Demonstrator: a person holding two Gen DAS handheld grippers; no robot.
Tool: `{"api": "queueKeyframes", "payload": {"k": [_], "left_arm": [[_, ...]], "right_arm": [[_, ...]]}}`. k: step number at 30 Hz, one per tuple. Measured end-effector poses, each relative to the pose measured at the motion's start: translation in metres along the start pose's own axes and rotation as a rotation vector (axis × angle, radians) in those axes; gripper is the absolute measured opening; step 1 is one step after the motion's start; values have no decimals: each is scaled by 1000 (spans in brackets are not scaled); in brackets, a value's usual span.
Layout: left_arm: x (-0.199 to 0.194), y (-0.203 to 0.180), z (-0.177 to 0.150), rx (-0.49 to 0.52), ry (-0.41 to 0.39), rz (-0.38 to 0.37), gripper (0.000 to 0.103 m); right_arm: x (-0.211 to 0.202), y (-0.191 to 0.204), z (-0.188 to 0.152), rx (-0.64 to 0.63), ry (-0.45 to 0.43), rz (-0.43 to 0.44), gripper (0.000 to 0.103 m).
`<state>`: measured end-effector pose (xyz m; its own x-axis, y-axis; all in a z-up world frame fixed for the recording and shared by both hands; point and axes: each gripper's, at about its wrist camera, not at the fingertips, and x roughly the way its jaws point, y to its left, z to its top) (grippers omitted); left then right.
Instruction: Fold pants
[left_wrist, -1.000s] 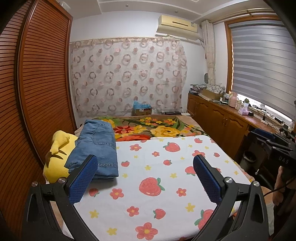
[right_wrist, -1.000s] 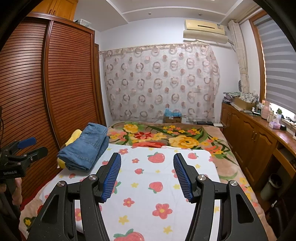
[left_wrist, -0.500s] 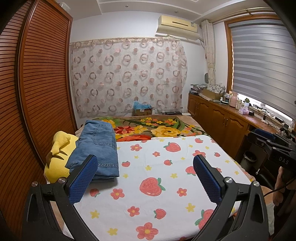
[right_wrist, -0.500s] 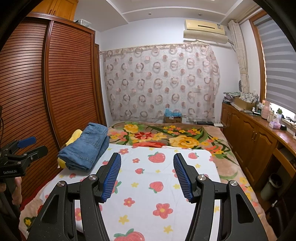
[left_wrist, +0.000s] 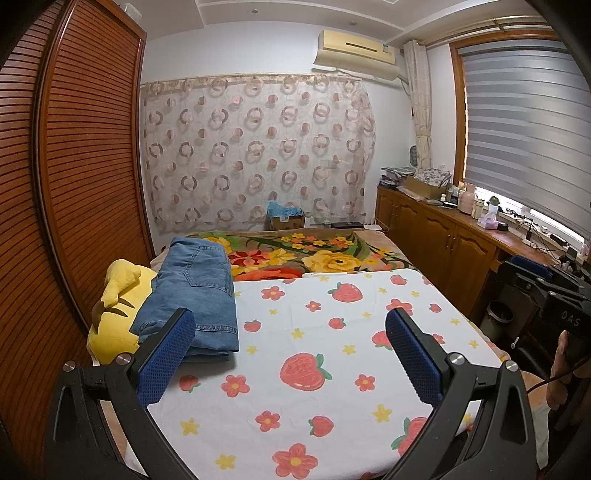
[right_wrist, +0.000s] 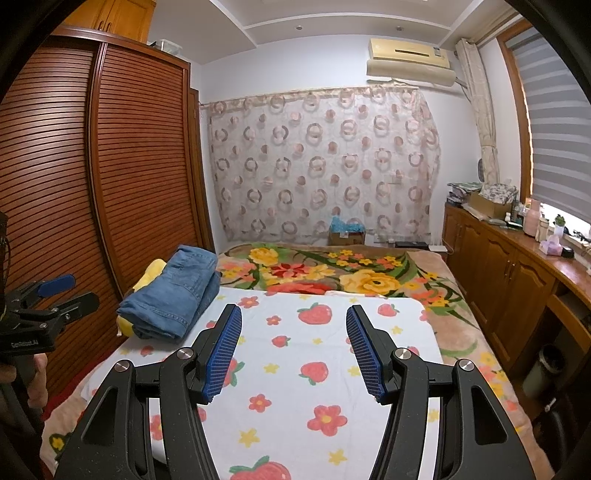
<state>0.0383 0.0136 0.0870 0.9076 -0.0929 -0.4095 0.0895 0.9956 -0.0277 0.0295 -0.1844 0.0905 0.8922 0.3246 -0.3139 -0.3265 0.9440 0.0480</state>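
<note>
The left gripper (left_wrist: 290, 328) and right gripper (right_wrist: 293, 332) both hang released, blue pads spread, grasping nothing. Ahead and left of them, the folded blue denim pants (left_wrist: 192, 291) rest partly on the white strawberry-print sheet (left_wrist: 332, 332), hiding much of a yellow plush pillow (left_wrist: 110, 317).
</note>
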Motion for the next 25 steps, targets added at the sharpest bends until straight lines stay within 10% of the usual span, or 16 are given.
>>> {"api": "queueKeyframes", "payload": {"k": [25], "left_arm": [[0,-1,-2,2,-1,0,103]], "right_arm": [[0,-1,-2,1,-4,-2,61]]}}
